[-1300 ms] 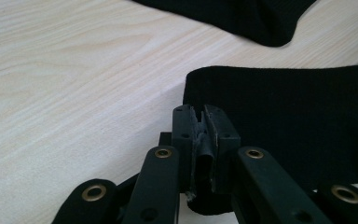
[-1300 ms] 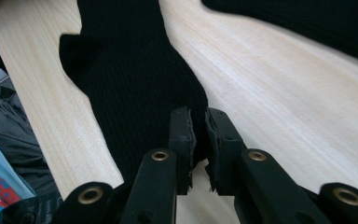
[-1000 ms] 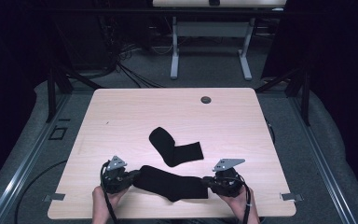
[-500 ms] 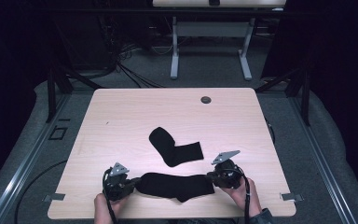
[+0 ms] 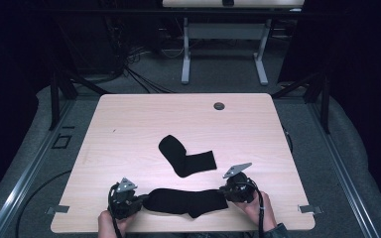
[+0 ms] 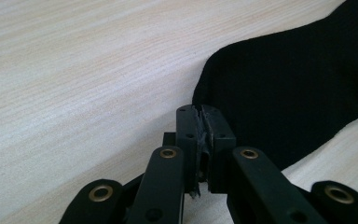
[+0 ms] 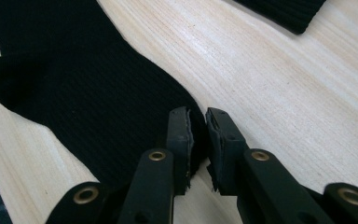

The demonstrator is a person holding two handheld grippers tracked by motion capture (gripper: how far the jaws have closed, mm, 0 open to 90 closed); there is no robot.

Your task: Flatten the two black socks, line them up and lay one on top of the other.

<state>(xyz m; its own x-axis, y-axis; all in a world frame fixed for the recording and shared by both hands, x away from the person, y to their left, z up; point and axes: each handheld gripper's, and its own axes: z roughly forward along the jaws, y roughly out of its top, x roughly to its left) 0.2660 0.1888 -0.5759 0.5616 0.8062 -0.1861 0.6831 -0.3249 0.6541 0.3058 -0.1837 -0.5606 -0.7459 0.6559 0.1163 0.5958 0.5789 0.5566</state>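
Black sock lying stretched flat on bench, being pinched at either end by left gripper and right gripper, fingers clenched on fabric.

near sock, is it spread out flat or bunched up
Spread flat. The near sock lies stretched along the table's front edge, pinched at one end by the left claw and at the other by the right claw.

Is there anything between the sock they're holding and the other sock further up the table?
Nothing visible. Bare table separates the held sock, pinched at its ends by the left tool and right tool, from the other sock.
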